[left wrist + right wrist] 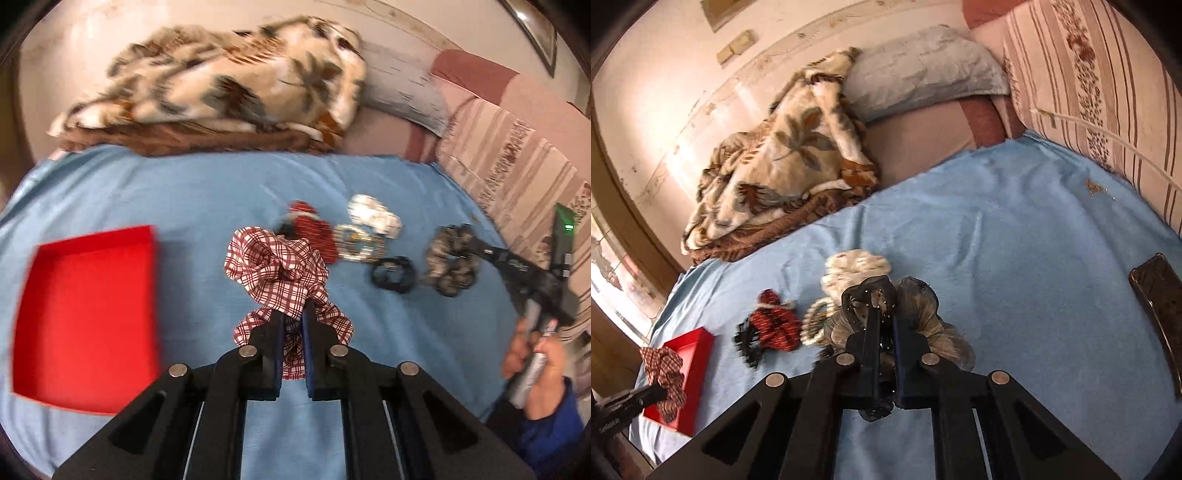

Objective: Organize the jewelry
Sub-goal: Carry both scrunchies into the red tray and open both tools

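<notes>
Checked scrunchie [275, 271] pinched in left gripper [293, 314], right of red box [88, 317]; right gripper [884, 321] clamps dark scrunchie [871, 295], farther off.

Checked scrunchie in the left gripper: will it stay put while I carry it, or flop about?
The checked scrunchie is probably floppy: its ruffles droop around the shut left gripper. It looks light, soft cloth, so unlikely to break. Only a fold seems pinched, so it may swing.

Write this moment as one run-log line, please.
left gripper: shut on plaid scrunchie | right gripper: shut on dark scrunchie | red tray: empty
</notes>
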`<state>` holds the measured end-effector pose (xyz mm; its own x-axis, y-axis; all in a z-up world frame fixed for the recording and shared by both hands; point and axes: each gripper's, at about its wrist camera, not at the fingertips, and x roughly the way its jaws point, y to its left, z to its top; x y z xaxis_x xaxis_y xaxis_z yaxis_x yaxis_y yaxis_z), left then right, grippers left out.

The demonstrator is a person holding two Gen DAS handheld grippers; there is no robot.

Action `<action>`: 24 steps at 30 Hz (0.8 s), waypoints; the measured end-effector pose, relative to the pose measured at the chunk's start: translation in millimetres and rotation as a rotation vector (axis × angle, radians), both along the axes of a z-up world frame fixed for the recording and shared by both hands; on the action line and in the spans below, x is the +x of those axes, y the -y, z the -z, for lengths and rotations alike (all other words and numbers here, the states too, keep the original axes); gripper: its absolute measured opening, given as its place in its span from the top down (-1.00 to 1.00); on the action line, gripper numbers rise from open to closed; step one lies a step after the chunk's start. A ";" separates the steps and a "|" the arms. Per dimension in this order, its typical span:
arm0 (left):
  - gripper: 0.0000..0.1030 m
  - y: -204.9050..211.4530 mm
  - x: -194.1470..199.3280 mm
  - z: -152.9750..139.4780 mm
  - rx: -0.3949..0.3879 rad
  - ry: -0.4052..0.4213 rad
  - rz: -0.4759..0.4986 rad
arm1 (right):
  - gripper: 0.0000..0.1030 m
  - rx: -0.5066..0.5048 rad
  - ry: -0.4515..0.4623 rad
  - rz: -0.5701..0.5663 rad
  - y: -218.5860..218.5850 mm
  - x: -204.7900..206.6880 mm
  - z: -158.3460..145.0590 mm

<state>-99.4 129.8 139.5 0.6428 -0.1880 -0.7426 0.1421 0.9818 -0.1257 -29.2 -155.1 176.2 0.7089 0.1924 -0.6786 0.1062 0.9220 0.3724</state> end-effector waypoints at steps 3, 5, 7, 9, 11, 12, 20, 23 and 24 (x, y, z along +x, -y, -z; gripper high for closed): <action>0.84 -35.8 -5.0 -3.8 0.036 0.017 -0.068 | 0.86 0.017 -0.002 -0.053 -26.1 -3.0 -9.7; 0.84 -60.0 -6.1 -4.1 0.047 0.026 -0.116 | 0.86 0.036 -0.010 -0.096 -49.2 -0.6 -14.4; 0.83 -83.5 -5.3 -4.1 0.051 0.037 -0.157 | 0.86 0.056 -0.024 -0.147 -75.5 3.8 -16.8; 0.83 -106.2 -2.1 -2.0 0.054 0.041 -0.193 | 0.86 0.076 -0.039 -0.205 -106.4 10.4 -18.9; 0.83 -126.2 3.8 1.7 0.058 0.036 -0.224 | 0.86 0.090 -0.050 -0.257 -136.2 16.8 -20.4; 0.83 -136.9 7.4 3.9 0.059 0.032 -0.242 | 0.86 0.096 -0.053 -0.282 -152.3 21.9 -21.5; 0.83 -203.2 44.5 21.0 0.068 0.018 -0.349 | 0.86 0.134 -0.066 -0.467 -277.7 55.2 -32.8; 0.83 -219.4 53.9 29.5 0.062 0.007 -0.371 | 0.86 0.125 -0.080 -0.513 -321.3 71.3 -28.3; 0.83 -226.6 57.1 33.4 0.051 0.000 -0.384 | 0.86 0.128 -0.088 -0.522 -330.9 76.2 -25.6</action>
<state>-42.4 356.4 106.1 0.6594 0.1035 -0.7446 -0.2374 0.9685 -0.0756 47.0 175.7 201.8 0.4389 0.5885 -0.6790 -0.3179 0.8085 0.4952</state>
